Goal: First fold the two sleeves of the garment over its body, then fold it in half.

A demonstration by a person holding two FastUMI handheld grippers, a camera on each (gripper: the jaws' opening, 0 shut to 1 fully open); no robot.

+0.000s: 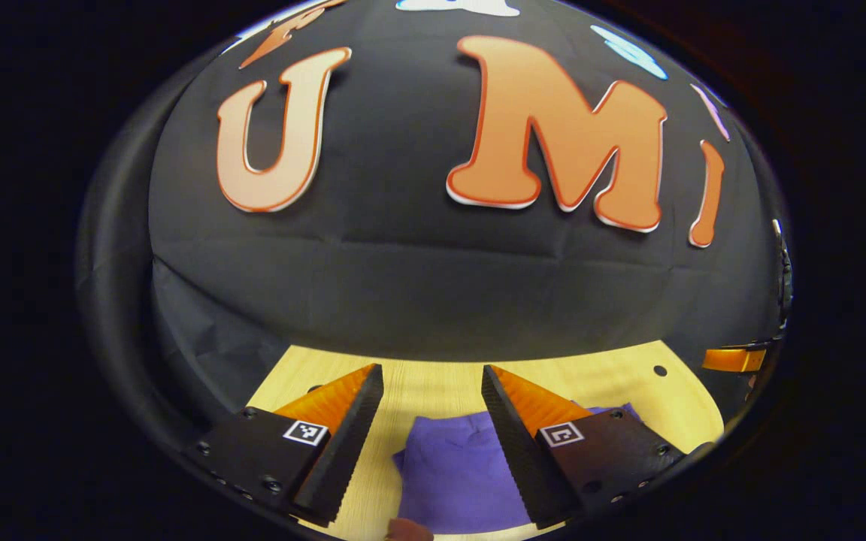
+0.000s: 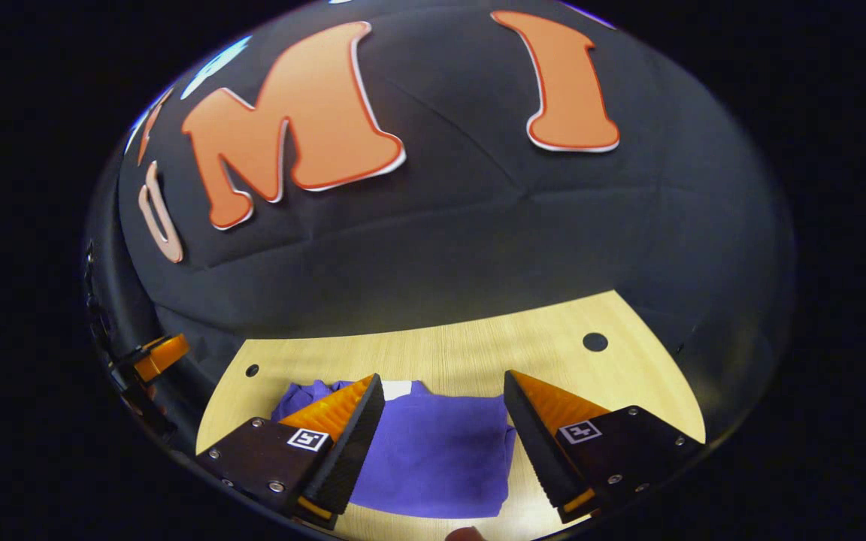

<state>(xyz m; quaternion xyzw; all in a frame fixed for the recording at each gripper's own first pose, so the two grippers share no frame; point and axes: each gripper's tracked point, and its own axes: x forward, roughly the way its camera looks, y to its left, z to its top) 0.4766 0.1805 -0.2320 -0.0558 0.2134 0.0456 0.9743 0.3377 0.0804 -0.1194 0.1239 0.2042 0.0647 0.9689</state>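
Observation:
A purple garment (image 1: 455, 473) lies folded into a compact block on the light wooden table (image 1: 425, 383). My left gripper (image 1: 433, 376) hangs open above it, fingers spread with nothing between them. In the right gripper view the same purple garment (image 2: 433, 443) lies flat below my right gripper (image 2: 444, 383), which is also open and empty. A small white patch (image 2: 397, 388) shows at the garment's far edge. The left gripper (image 2: 155, 357) shows at the far left of the right gripper view, and the right gripper (image 1: 734, 359) at the far right of the left gripper view.
The black cloth wall (image 1: 433, 285) rises right behind the table's far edge. Small round holes (image 2: 594, 342) mark the tabletop. Bare wood (image 2: 478, 353) lies between the garment and the wall. A fingertip (image 1: 407, 530) shows at the bottom edge.

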